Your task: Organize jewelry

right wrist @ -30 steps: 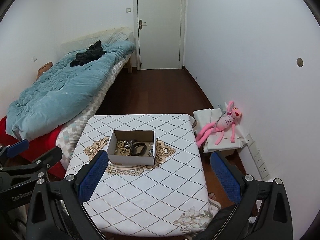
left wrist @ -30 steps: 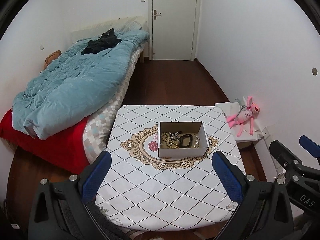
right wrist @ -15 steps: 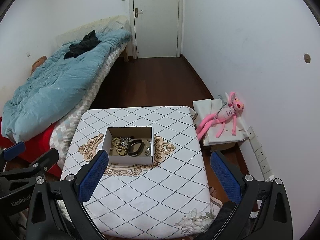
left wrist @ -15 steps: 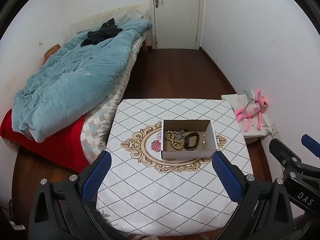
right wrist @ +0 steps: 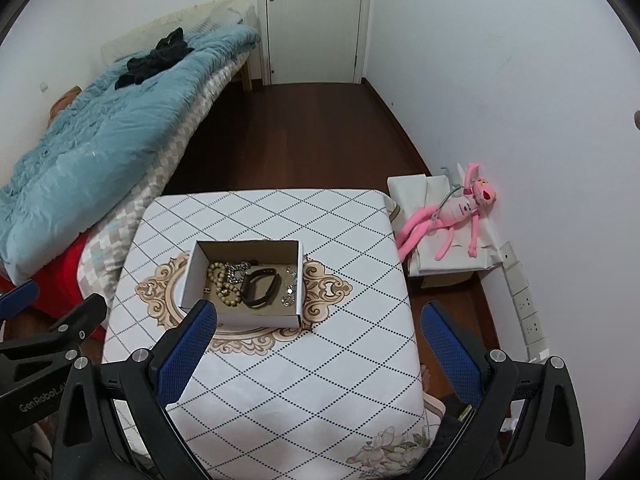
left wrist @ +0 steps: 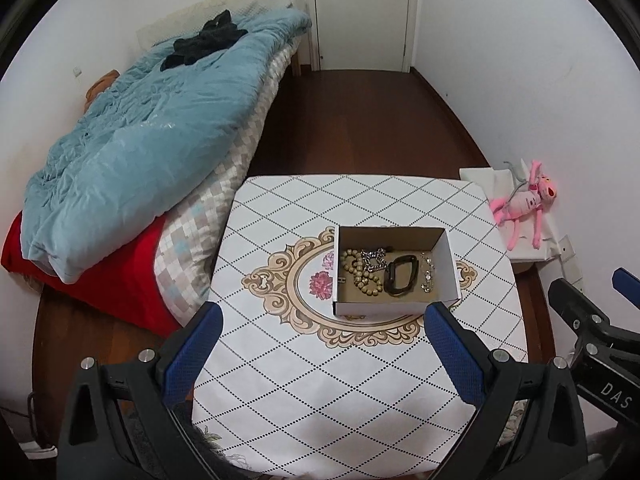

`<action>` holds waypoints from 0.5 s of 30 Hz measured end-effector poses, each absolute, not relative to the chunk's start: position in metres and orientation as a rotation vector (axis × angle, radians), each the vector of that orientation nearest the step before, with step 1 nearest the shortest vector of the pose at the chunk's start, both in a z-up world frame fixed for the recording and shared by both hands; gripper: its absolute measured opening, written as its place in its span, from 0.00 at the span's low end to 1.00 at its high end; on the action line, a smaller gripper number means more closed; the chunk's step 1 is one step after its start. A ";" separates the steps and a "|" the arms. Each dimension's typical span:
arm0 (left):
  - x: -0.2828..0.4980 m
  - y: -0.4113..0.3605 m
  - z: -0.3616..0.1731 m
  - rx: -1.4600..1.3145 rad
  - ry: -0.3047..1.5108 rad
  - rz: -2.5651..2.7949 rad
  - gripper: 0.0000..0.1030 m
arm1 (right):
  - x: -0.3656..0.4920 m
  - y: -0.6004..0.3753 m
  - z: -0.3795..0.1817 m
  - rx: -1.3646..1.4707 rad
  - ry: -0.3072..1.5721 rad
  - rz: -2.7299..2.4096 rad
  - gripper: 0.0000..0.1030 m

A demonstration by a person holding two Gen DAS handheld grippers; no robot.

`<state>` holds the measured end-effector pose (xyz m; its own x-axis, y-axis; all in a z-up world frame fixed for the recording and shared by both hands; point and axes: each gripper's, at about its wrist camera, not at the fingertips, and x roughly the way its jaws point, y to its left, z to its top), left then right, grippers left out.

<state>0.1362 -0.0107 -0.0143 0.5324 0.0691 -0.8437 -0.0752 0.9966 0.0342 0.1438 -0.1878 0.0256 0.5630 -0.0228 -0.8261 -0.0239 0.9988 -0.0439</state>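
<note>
Closest to me, the left gripper (left wrist: 322, 354) hangs above the near half of the table (left wrist: 320, 392), its blue-padded fingers spread wide with nothing between them. The right gripper (right wrist: 316, 354) hovers just beside it, equally wide and empty, over the table's near edge.

Beyond both sets of fingers, at the middle of the table, sits a small open cardboard box (left wrist: 394, 308) on the ornate gold medallion printed on the cloth. Everything to be sorted lies inside the box: a string of tan beads (left wrist: 358, 274) toward its left side, a silver chain (left wrist: 374, 260) touching the beads, a black band (left wrist: 401, 278) in the middle, and a thin silver bracelet (left wrist: 428, 274) near its right wall.

Right of the table, a pink plush toy (right wrist: 452, 212) lies on a white package by the wall. Left of the table stands a bed with a blue duvet (left wrist: 148, 128). Farthest off, past the table, is a white door (right wrist: 316, 20).
</note>
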 end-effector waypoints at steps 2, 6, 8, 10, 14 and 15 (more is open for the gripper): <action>0.137 -0.011 -0.016 -0.011 1.012 0.086 1.00 | 0.146 -0.187 0.023 -0.059 0.983 -0.001 1.00; 0.137 -0.011 -0.018 -0.019 1.019 0.082 1.00 | 0.148 -0.187 0.019 -0.060 0.997 0.001 1.00; 0.138 -0.011 -0.018 -0.022 1.021 0.080 1.00 | 0.148 -0.188 0.019 -0.059 0.997 0.001 1.00; 0.138 -0.011 -0.018 -0.030 1.025 0.078 1.00 | 0.148 -0.188 0.019 -0.058 0.999 0.002 1.00; 0.138 -0.010 -0.018 -0.029 1.024 0.081 1.00 | 0.147 -0.188 0.019 -0.060 0.998 0.002 1.00; 0.138 -0.010 -0.018 -0.028 1.024 0.081 1.00 | 0.147 -0.188 0.018 -0.059 0.998 0.003 1.00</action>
<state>0.1383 -0.0099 -0.0179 0.5171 0.0546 -0.8542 -0.0808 0.9966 0.0148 0.1471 -0.1882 0.0183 0.5419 -0.0246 -0.8401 -0.0295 0.9984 -0.0483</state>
